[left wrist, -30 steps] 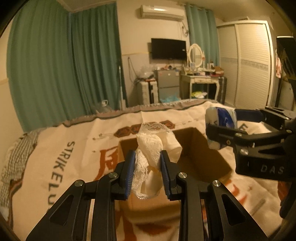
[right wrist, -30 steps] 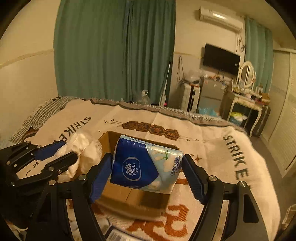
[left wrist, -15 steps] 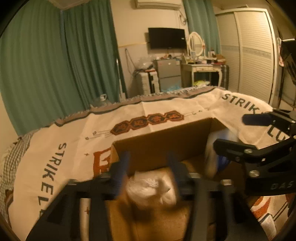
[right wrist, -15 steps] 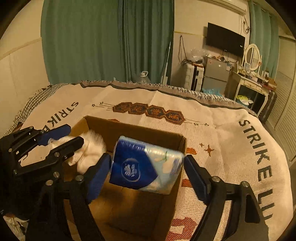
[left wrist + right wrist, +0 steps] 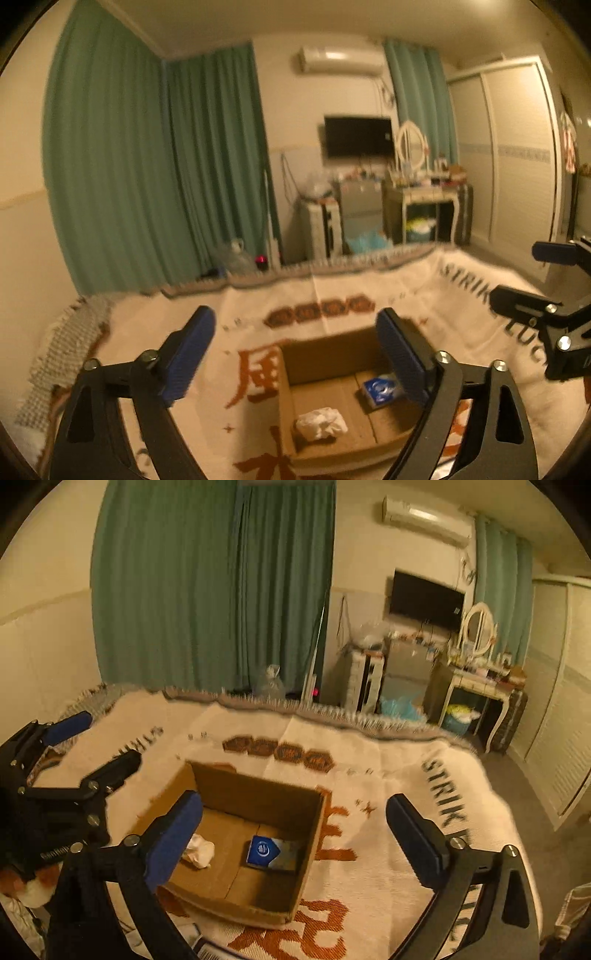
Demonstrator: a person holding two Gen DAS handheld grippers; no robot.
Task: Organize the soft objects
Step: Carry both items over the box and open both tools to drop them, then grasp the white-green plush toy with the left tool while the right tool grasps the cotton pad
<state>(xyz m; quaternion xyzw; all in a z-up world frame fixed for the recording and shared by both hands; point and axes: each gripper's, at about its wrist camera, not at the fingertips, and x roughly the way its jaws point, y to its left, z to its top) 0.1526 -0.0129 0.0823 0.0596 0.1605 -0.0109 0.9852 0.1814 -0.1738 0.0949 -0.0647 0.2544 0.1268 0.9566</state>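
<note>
An open cardboard box (image 5: 317, 354) (image 5: 255, 794) stands on the patterned bed blanket. Inside it lie a crumpled white lace cloth (image 5: 321, 422) (image 5: 198, 851) and a blue tissue pack (image 5: 380, 387) (image 5: 267, 853). My left gripper (image 5: 295, 354) is open and empty, held above the box. My right gripper (image 5: 291, 834) is open and empty, also above the box. Each gripper shows at the edge of the other's view.
The cream blanket (image 5: 388, 775) with orange and black lettering covers the bed. Green curtains (image 5: 166, 166), a TV (image 5: 357, 136), a dressing table (image 5: 424, 199) and a white wardrobe (image 5: 517, 155) stand beyond the bed's far edge.
Both grippers opened and let go: the white cloth and the tissue pack now lie in the box. Both grippers rose away from the box.
</note>
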